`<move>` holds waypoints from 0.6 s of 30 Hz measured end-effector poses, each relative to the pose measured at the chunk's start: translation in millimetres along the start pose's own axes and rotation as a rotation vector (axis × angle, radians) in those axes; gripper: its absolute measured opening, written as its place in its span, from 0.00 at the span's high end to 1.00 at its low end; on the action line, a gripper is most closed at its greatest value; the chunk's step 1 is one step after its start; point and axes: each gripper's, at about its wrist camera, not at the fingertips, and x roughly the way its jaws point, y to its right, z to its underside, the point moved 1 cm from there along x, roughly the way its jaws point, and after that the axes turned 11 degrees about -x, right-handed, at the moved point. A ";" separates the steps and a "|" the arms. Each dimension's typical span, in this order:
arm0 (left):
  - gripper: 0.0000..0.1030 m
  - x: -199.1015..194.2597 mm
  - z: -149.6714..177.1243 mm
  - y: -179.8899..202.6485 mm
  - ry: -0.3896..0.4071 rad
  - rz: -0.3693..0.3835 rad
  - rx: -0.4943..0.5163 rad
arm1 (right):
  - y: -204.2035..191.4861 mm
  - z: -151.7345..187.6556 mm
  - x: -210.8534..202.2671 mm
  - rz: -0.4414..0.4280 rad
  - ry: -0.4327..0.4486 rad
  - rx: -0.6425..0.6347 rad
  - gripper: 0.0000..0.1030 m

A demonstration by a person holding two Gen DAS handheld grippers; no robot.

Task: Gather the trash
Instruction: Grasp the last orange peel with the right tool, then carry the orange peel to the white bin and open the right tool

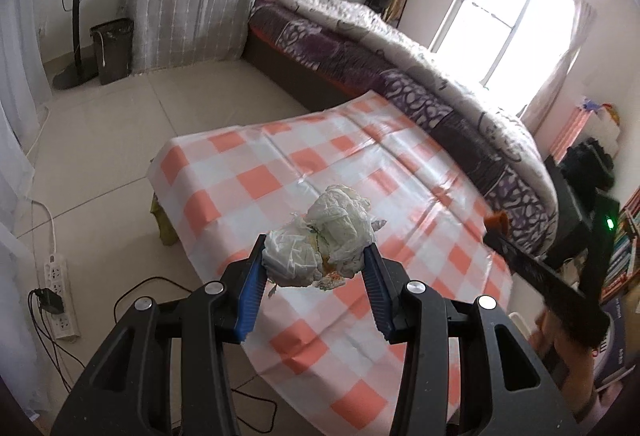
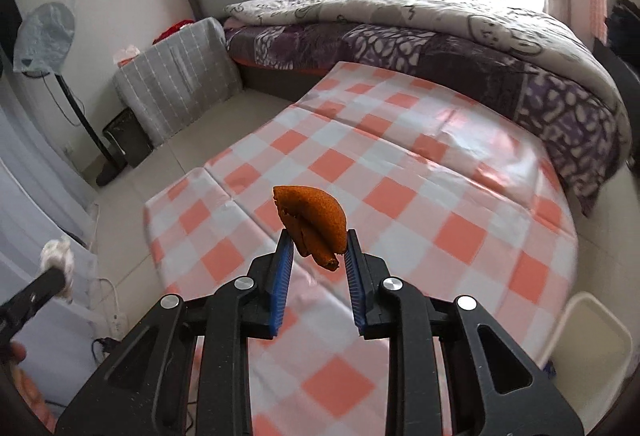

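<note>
My left gripper (image 1: 316, 256) is shut on a crumpled white tissue wad (image 1: 324, 236) with yellow stains, held above the checked table (image 1: 280, 163). My right gripper (image 2: 316, 242) is shut on a piece of orange peel (image 2: 314, 220), held above the same table (image 2: 400, 171). The right gripper with the peel (image 1: 496, 220) also shows at the right edge of the left wrist view. The left gripper with the tissue (image 2: 58, 260) shows at the left edge of the right wrist view. A black trash bin (image 1: 112, 49) stands on the floor at the far left, also in the right wrist view (image 2: 126, 139).
A bed with a purple and white quilt (image 1: 400, 47) runs along the table's far side. A grey covered cabinet (image 1: 188, 19) and a fan stand (image 1: 76, 15) are by the bin. A power strip with cables (image 1: 58, 288) lies on the floor. A white stool (image 2: 588, 336) is at the right.
</note>
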 end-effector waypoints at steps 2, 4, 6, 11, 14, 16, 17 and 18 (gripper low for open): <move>0.56 -5.0 1.0 5.1 0.003 0.016 0.000 | 4.4 6.7 -15.5 0.013 0.008 0.007 0.76; 0.56 -9.8 3.1 10.2 0.011 0.025 0.006 | 9.0 14.3 -29.2 0.027 0.016 0.011 0.76; 0.56 -14.6 6.4 16.3 0.022 0.031 0.022 | 15.7 22.9 -40.7 0.041 0.017 0.025 0.76; 0.56 -20.7 13.3 25.5 0.034 0.038 0.052 | 38.5 48.1 -62.6 0.075 0.015 0.105 0.76; 0.56 -19.4 18.5 30.6 0.024 0.042 0.062 | 60.4 66.9 -73.2 0.091 0.009 0.197 0.76; 0.56 -19.2 23.3 37.4 0.018 0.048 0.082 | 77.8 82.3 -81.2 0.119 0.002 0.260 0.75; 0.56 -18.8 25.0 39.9 0.016 0.050 0.092 | 85.0 88.8 -82.7 0.130 -0.005 0.287 0.75; 0.56 -18.2 27.3 43.5 0.012 0.054 0.104 | 92.6 94.9 -83.6 0.142 -0.015 0.318 0.75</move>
